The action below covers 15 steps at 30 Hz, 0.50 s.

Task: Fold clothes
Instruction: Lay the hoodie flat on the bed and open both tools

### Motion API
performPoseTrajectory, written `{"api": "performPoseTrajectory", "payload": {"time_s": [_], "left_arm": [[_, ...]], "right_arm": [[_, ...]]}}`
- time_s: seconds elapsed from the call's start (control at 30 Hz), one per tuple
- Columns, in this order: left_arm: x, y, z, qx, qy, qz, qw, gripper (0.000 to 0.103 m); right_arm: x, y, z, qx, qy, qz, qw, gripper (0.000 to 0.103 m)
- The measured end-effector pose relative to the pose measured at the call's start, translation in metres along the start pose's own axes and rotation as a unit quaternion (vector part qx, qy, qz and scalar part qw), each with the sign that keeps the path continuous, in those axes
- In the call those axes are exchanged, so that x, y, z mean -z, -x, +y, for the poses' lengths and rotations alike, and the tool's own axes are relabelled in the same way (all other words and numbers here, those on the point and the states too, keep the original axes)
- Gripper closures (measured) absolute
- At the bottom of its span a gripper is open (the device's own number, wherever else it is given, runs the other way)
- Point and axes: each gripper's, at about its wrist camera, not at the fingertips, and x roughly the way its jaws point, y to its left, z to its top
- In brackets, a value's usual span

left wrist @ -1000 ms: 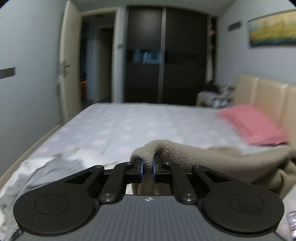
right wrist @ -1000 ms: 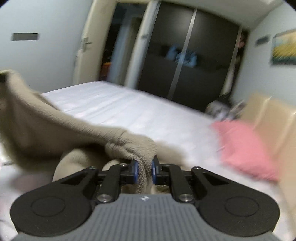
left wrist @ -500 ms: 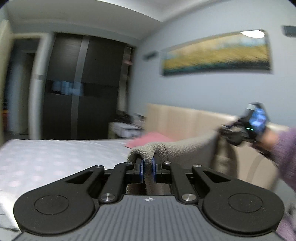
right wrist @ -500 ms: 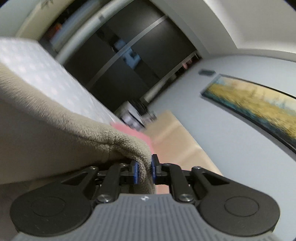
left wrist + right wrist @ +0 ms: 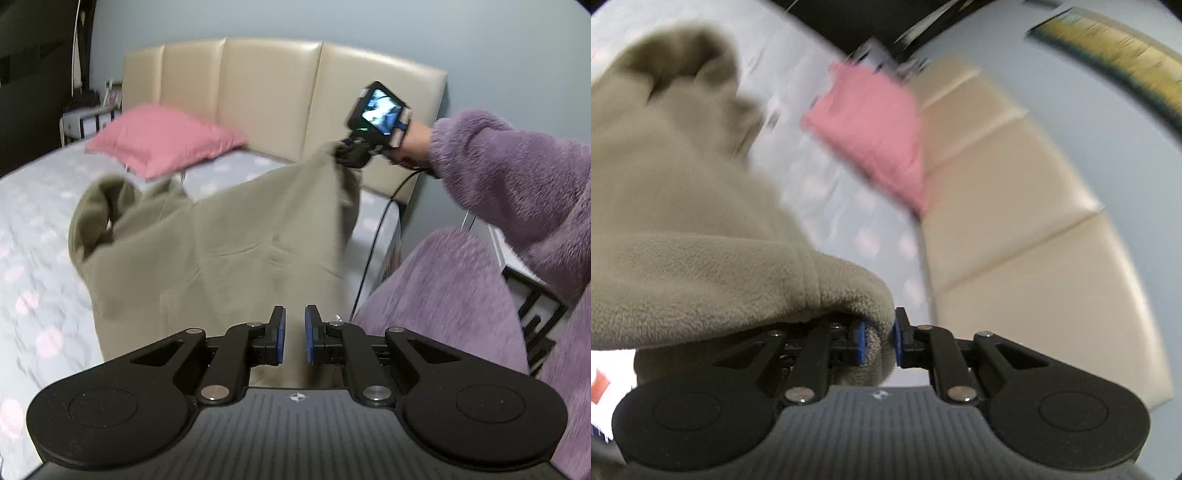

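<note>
An olive fleece garment (image 5: 229, 243) hangs stretched between my two grippers above the bed, its hood or sleeve end drooping at the left. My left gripper (image 5: 294, 336) is shut on the near edge, and fabric fills the gap between its blue pads (image 5: 277, 338). My right gripper (image 5: 349, 155), held by a hand in a purple fleece sleeve (image 5: 517, 184), pinches the far corner near the headboard. In the right wrist view the right gripper (image 5: 877, 339) is shut on a thick rolled edge of the garment (image 5: 683, 240), which covers the left half of that view.
The bed sheet (image 5: 33, 258) is light grey with pink dots. A pink pillow (image 5: 162, 140) lies against the beige padded headboard (image 5: 266, 96). A black cable (image 5: 373, 243) hangs at the bed's right side. The person's purple clothing (image 5: 443, 295) fills the lower right. A bedside stand (image 5: 88, 118) sits far left.
Both grippers swung from facing the wardrobe toward the headboard. The garment rose off the bed and now spreads out flat between them, still held at both ends.
</note>
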Motion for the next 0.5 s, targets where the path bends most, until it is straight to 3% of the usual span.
{"api": "performPoseTrajectory", "payload": {"time_s": [0.07, 0.2, 0.27, 0.5], "left_arm": [[0.004, -0.004, 0.012, -0.007, 0.015, 0.018, 0.9997, 0.09], [-0.001, -0.006, 0.053, -0.064, 0.043, 0.031, 0.9965, 0.086], [-0.004, -0.007, 0.079, -0.088, 0.07, 0.03, 0.9932, 0.084], [-0.029, -0.031, 0.146, -0.151, 0.102, 0.018, 0.9832, 0.07]], "right_arm": [[0.016, -0.013, 0.006, -0.017, 0.007, 0.025, 1.0, 0.087], [0.037, -0.016, 0.014, -0.053, 0.025, 0.042, 0.997, 0.081], [0.04, -0.008, 0.01, -0.058, 0.042, 0.039, 0.997, 0.064], [0.04, 0.039, -0.02, -0.049, 0.05, 0.006, 0.998, 0.058]]}}
